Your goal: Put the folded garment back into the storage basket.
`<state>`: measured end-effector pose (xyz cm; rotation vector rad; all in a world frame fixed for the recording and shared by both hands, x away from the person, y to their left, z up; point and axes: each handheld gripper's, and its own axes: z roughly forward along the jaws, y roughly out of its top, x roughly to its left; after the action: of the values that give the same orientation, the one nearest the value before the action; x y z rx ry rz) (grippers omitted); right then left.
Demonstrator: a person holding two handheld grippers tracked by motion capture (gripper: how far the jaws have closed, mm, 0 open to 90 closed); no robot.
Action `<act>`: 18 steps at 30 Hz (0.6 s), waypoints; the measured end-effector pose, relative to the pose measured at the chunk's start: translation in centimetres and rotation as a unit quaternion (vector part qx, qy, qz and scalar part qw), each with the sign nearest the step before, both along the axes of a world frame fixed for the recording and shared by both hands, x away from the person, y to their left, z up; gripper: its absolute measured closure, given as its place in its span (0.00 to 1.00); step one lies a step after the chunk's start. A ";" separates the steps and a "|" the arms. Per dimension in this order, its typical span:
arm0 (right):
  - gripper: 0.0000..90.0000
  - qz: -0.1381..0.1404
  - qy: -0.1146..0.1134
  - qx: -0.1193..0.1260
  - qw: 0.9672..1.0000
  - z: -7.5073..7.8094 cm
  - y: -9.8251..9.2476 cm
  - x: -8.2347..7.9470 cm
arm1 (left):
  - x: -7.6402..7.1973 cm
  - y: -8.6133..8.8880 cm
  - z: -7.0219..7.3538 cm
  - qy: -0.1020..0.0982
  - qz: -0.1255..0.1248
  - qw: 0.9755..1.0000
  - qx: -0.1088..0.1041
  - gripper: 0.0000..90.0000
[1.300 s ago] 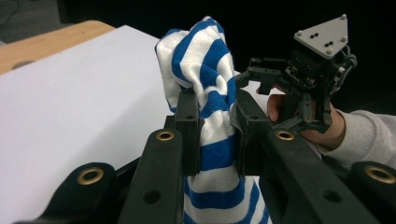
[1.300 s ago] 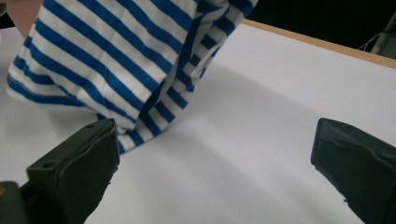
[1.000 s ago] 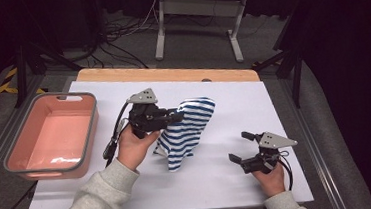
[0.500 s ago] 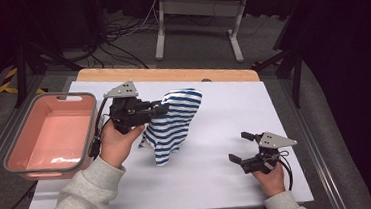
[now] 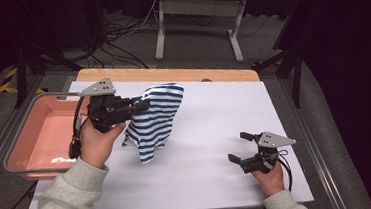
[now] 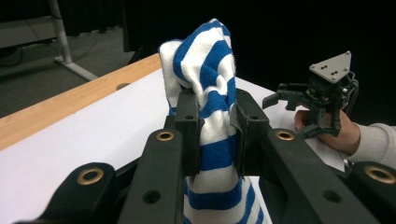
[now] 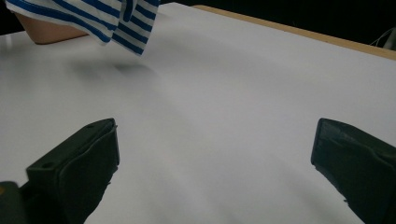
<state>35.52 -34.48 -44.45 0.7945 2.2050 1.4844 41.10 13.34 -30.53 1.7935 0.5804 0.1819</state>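
My left hand-held gripper (image 5: 141, 106) – clamped on the striped cloth (image 5: 155, 121) – has carried it toward the pink tub (image 5: 14, 158); right hand-held gripper (image 5: 241, 146) rests open on the counter (image 5: 209, 117).

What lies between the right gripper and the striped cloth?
Only bare white table cover, seen in the high view, separates the right gripper from the striped cloth.
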 end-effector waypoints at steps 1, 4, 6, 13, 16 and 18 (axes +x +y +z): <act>0.01 0.000 0.000 0.001 1.000 0.0 0.0 0.0 | 0.0 0.3 0.1 -0.001 0.003 1.000 0.000 0.84; 0.01 -0.002 0.003 0.004 1.000 0.0 -0.1 0.0 | -0.1 1.7 0.5 -0.004 0.016 1.000 0.002 0.84; 0.01 -0.003 0.003 0.004 1.000 -0.1 -0.1 0.1 | -0.1 2.0 0.6 -0.004 0.018 1.000 0.001 0.84; 0.01 -0.003 0.005 0.004 1.000 -0.1 -0.1 0.1 | -0.4 4.4 1.0 -0.008 0.041 0.999 -0.003 0.84; 0.01 -0.002 0.005 0.004 1.000 -0.1 -0.1 0.1 | -0.5 5.2 1.1 -0.008 0.049 0.999 -0.006 0.84; 0.01 -0.002 0.005 0.005 1.000 -0.1 -0.1 0.1 | -0.5 5.8 1.2 -0.008 0.054 0.998 -0.007 0.84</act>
<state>35.63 -34.59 -44.56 0.8105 2.2042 1.4926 40.58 19.12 -29.34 1.7457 0.6659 0.2662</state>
